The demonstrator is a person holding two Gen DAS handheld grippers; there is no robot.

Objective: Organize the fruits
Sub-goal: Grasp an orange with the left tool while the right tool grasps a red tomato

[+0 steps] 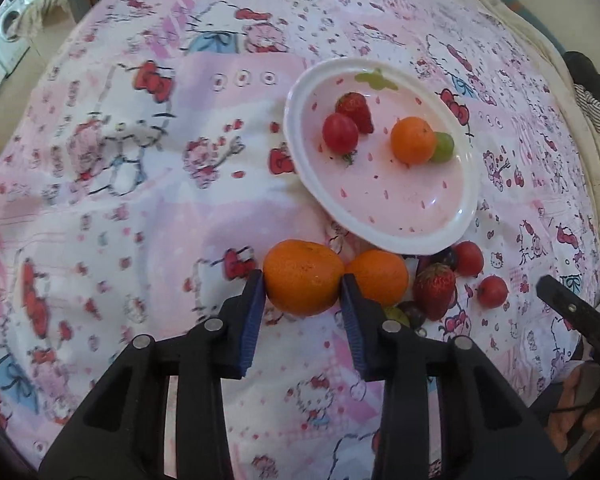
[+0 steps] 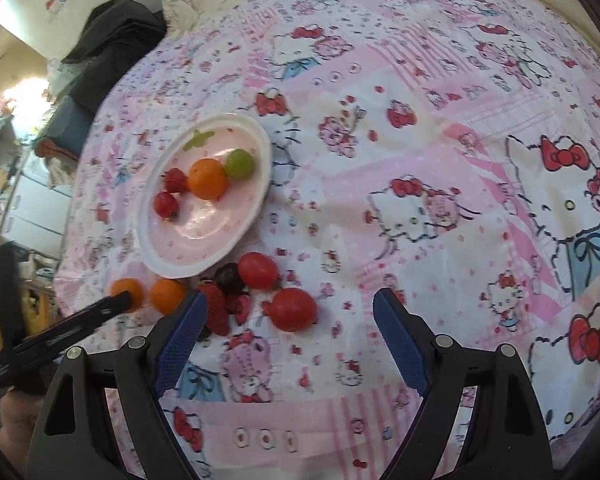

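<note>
1. Left gripper (image 1: 303,280) is clamped on an orange (image 1: 303,277): both blue fingers (image 1: 255,308) press its sides at mid-height. The grip is across the widest part, probably so the round fruit won't roll out when lifted.
2. That orange is at 6 o'clock in the left wrist view, just off the plate's near rim, sitting on or just above the bedsheet (image 1: 140,208). We can't tell if it has lifted clear.
3. A second orange (image 1: 380,278) sits right behind the right-hand finger, touching or nearly so. That finger is wedged between the two fruits, so the neighbour may get nudged on the lift.
4. The plate (image 1: 470,184) is at 1 o'clock from the held orange. It already holds an orange, a strawberry, a red tomato and a green grape. We read this as a sorting job partly done, plate as target.
5. Loose pile at 3 o'clock of the held orange: strawberry (image 1: 434,290), two small tomatoes, dark grapes. All near the plate rim, short carry.
6. Right gripper (image 2: 288,320) has its fingers wide and empty. A tomato (image 2: 293,309) lies between them but the pads don't touch it. It looks lined up for the next pick.
7. Pose: both grippers point steeply down at the bed, left one near-vertical over its orange, right one tilted a bit more forward. A hand shows at the lower left edge of the right wrist view.
</note>
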